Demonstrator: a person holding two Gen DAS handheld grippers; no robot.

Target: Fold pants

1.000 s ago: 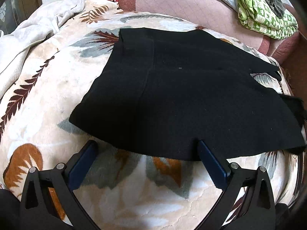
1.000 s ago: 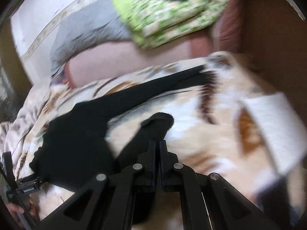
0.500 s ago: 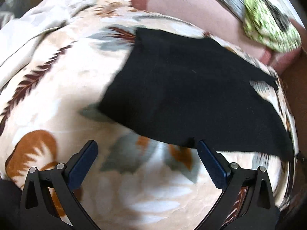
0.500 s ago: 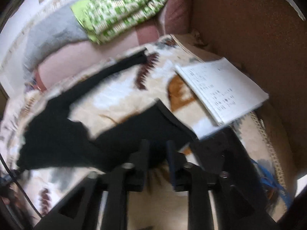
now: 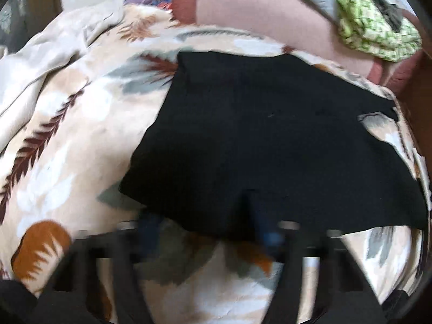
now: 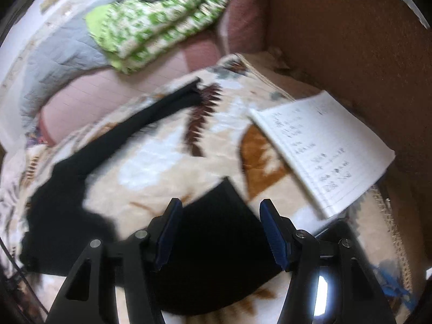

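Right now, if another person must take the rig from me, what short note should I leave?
Left tongs: jaws have just been closing on the near edge of the black pants; blurred, so a firm grip is not sure.
Right tongs: jaws have just been opening, pads apart, one pant leg lying loose between them.
Pants lie spread on the leaf-print blanket, legs apart; other leg stretches far. A notebook lies beside.
Done: pants laid out. Left: all folding.

L gripper (image 5: 208, 224) jaws motion-blurred
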